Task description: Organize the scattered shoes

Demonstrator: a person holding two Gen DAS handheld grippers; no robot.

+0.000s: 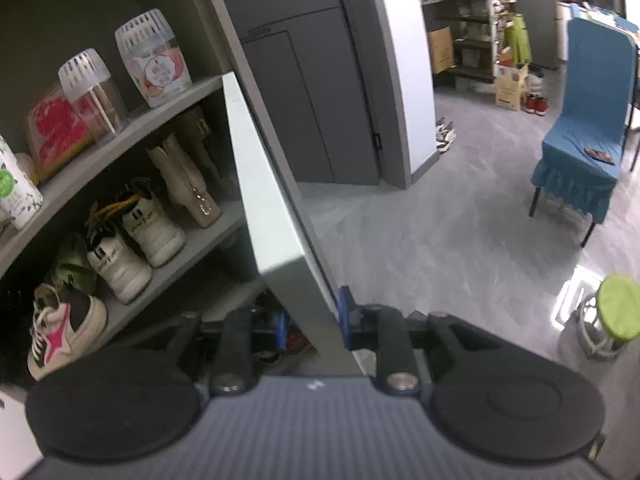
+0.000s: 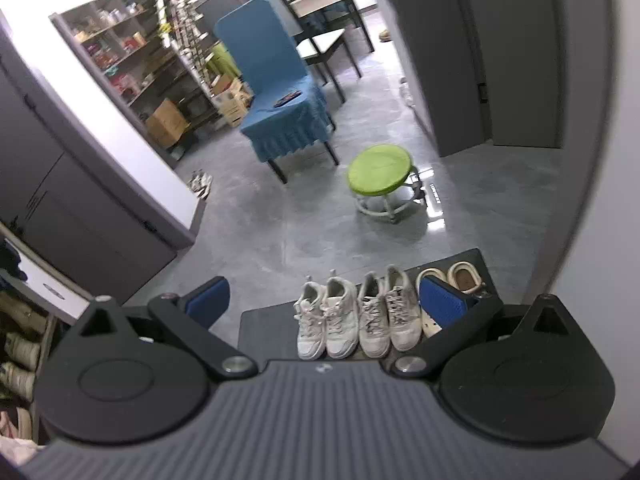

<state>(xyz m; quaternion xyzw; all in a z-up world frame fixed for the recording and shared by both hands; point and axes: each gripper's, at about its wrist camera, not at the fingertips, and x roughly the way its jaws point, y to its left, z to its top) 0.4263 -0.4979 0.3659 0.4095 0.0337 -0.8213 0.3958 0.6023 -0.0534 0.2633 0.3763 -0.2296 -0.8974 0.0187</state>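
Observation:
My left gripper (image 1: 312, 324) is shut on the edge of the grey shoe cabinet door (image 1: 260, 184), one blue pad on each face. Behind the door, a shelf holds cream sneakers (image 1: 136, 244), beige boots (image 1: 188, 176) and a sneaker with a pink star (image 1: 60, 332). My right gripper (image 2: 326, 302) hangs open with nothing in it above a dark mat (image 2: 264, 328). On the mat, in a row with toes toward me, stand two pairs of white sneakers (image 2: 328, 316) (image 2: 388, 312) and beige slippers (image 2: 460, 276), partly hidden by my right pad.
Air freshener jars (image 1: 152, 60) fill the upper shelf. A green stool (image 2: 380, 174) and a blue-covered chair (image 2: 280, 92) stand on the grey floor. One loose pair of sneakers (image 2: 200, 184) lies by the white wall corner; red shoes (image 1: 536, 104) sit near a far shelf.

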